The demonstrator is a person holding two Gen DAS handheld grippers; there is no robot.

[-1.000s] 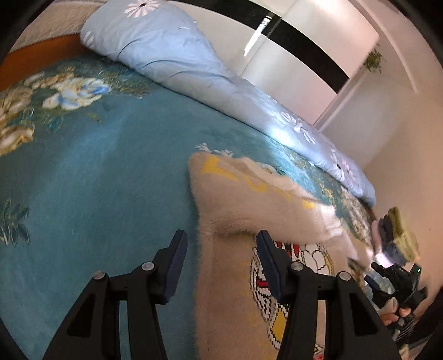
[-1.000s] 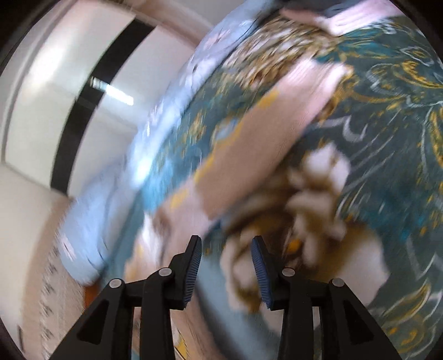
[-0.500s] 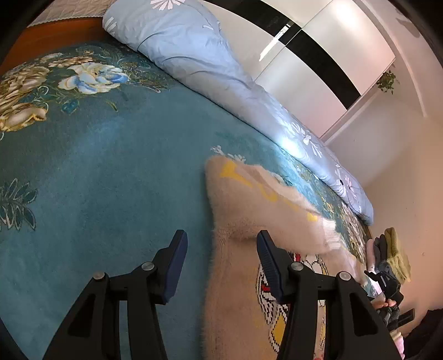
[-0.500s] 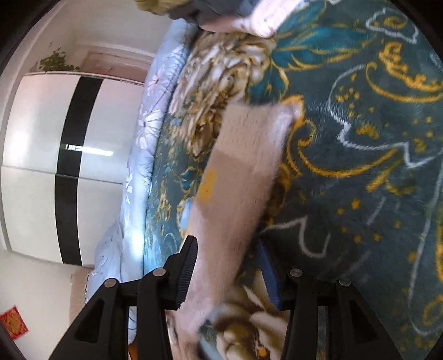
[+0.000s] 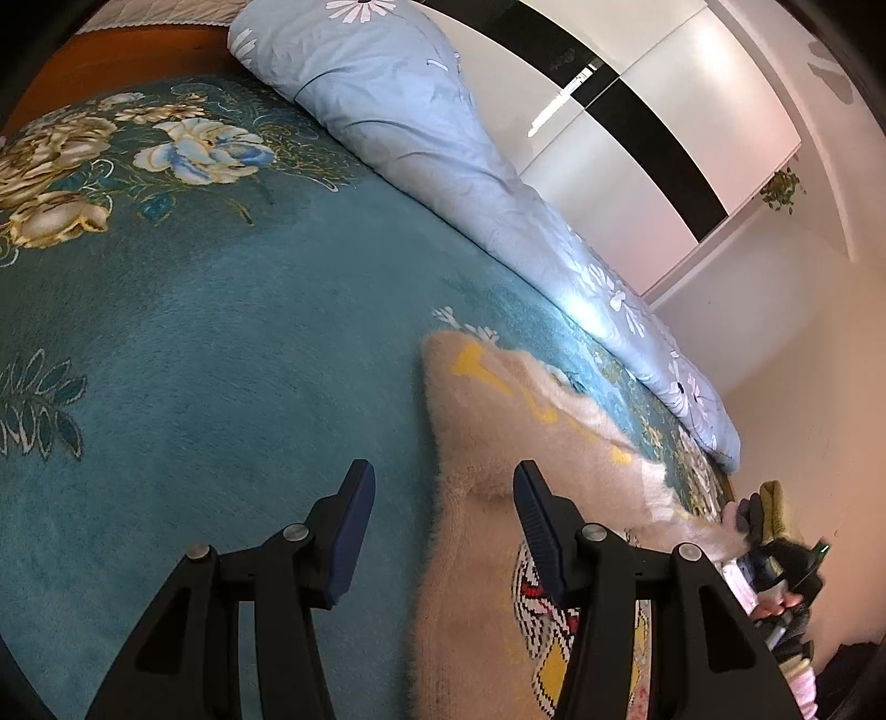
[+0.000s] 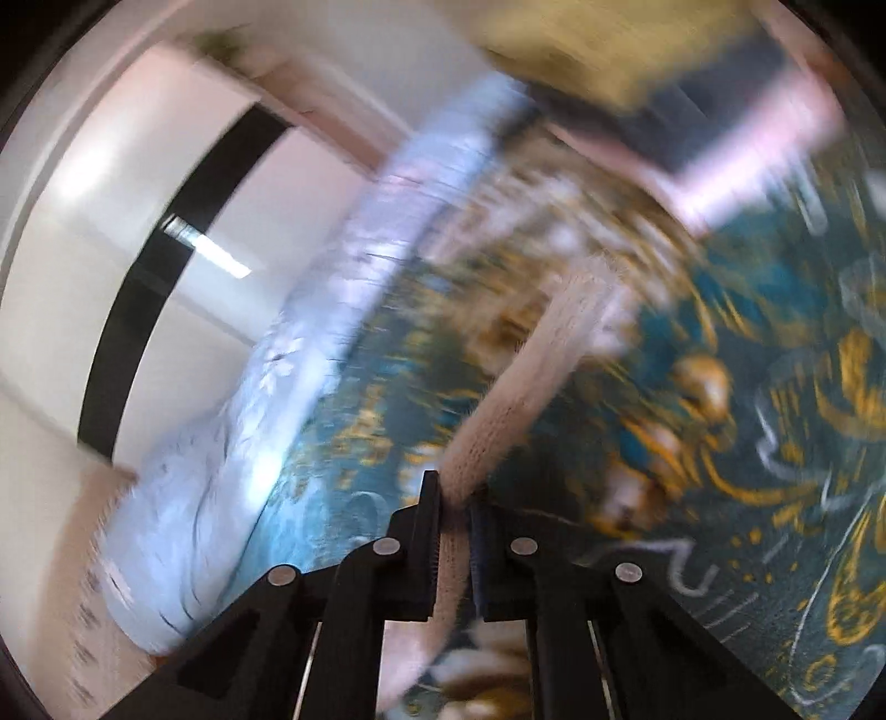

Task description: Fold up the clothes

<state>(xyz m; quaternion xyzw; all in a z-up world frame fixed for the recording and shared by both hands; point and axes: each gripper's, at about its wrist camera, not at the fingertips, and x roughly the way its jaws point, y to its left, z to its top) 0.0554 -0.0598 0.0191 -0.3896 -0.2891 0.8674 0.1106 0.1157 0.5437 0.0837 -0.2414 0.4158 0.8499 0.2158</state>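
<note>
A fuzzy beige sweater (image 5: 487, 554) with yellow letters and a cartoon print lies on the teal floral blanket (image 5: 221, 360). One sleeve (image 5: 581, 437) lies across the sweater's upper part toward the right. My left gripper (image 5: 443, 476) hovers open over the sweater's left edge, one finger above the blanket, the other above the knit, nothing pressed between them. My right gripper (image 6: 455, 498) is shut on the sleeve (image 6: 531, 387) near its cuff, which rises off the blanket. In the left wrist view my right gripper (image 5: 786, 559) shows at the far right, at the sleeve's end.
A rolled light-blue flowered quilt (image 5: 443, 138) runs along the far side of the bed. A stack of folded clothes (image 5: 772, 509) sits at the right end, blurred in the right wrist view (image 6: 609, 50). A white wardrobe with a black stripe (image 5: 637, 111) stands behind.
My right gripper closed on the sleeve and lifted it from the blanket; it was open around it before. The left gripper stayed in place, only rolling slightly.
</note>
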